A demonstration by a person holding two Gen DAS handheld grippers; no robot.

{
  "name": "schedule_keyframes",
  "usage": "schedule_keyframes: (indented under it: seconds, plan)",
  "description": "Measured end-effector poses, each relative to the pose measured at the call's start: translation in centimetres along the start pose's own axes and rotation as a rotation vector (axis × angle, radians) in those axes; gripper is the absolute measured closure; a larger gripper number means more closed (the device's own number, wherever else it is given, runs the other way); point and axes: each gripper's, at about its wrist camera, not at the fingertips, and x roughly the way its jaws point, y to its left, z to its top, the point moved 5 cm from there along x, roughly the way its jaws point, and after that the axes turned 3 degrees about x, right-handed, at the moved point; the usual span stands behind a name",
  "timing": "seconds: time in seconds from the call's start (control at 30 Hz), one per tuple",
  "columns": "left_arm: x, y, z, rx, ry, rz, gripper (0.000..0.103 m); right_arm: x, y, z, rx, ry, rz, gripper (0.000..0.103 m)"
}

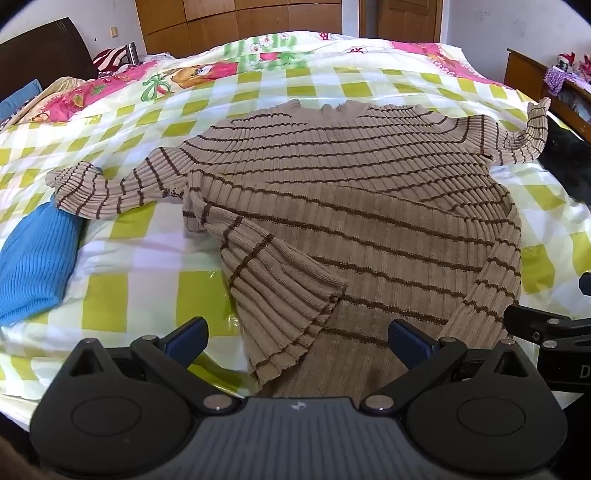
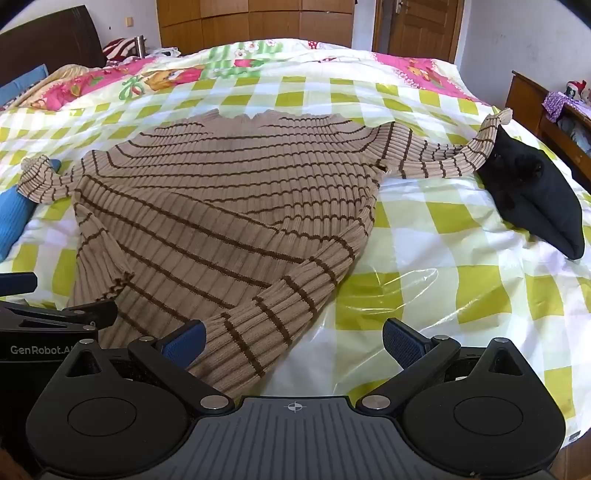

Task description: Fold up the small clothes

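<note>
A tan ribbed sweater with thin brown stripes [image 1: 351,192] [image 2: 229,192] lies spread on the bed, collar at the far side, both sleeves stretched outward. Its near hem corners are turned up over the body. My left gripper [image 1: 297,341] hovers wide open above the near hem with the folded left corner between its blue pads, not touching. My right gripper [image 2: 293,339] is also wide open, over the sweater's near right corner and the bedcover. Each gripper's black frame shows at the edge of the other's view.
The bed wears a green-and-white checked cover [image 1: 147,258] [image 2: 461,258]. A blue knit garment [image 1: 33,266] lies at the left under the sleeve end. A black folded garment [image 2: 535,199] lies at the right. Wooden wardrobe [image 2: 255,18], headboard and a side cabinet surround the bed.
</note>
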Motion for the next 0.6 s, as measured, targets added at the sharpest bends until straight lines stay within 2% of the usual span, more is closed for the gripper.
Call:
schedule_keyframes:
  seconds: [0.6]
  plan:
    - [0.43,0.0,-0.49,0.003,0.016,0.0,0.0,0.14,0.21,-0.2,-0.002,0.001,0.003,0.001]
